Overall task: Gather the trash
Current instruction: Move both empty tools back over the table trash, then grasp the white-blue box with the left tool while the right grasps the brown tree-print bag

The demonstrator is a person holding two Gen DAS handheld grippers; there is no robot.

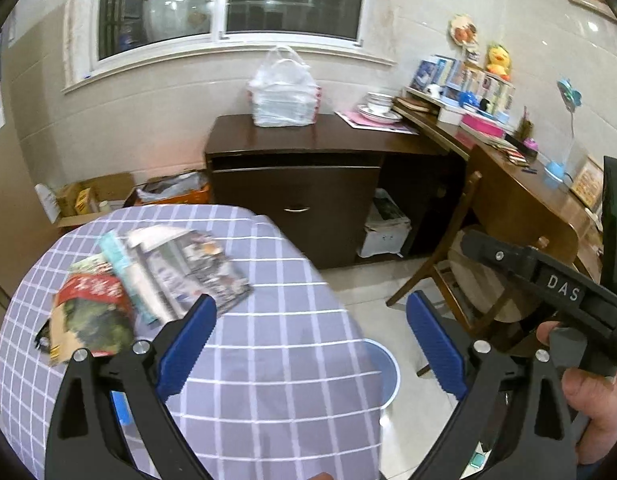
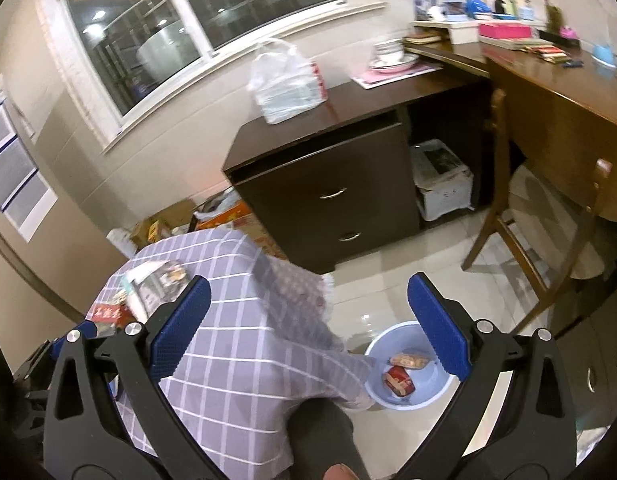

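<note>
Both tongs are spread wide and carry nothing. The left tongs (image 1: 311,312) hang above the checked desk (image 1: 268,344), near its right edge; the right tongs (image 2: 309,300) hang past that edge, above the floor and the basin (image 2: 374,394).

Trash lies in 2 places. A loose pile of wrappers (image 1: 148,280) sits on the far left part of the desk, overlapping one another, the red packet (image 1: 92,312) nearest. 2 packets (image 2: 400,372) already lie in the basin on the floor, just beside the hanging cloth.

By my reading, this is the gap between a drop and the next pick. The next move calls for one set of tongs to reach left to the pile and pinch 1 wrapper by a raised edge, since they lie flat.

The desk between tongs and pile is bare, so the reach is open. The carry to the basin must clear the desk edge; the chair (image 2: 548,232) stands well to the right.
</note>
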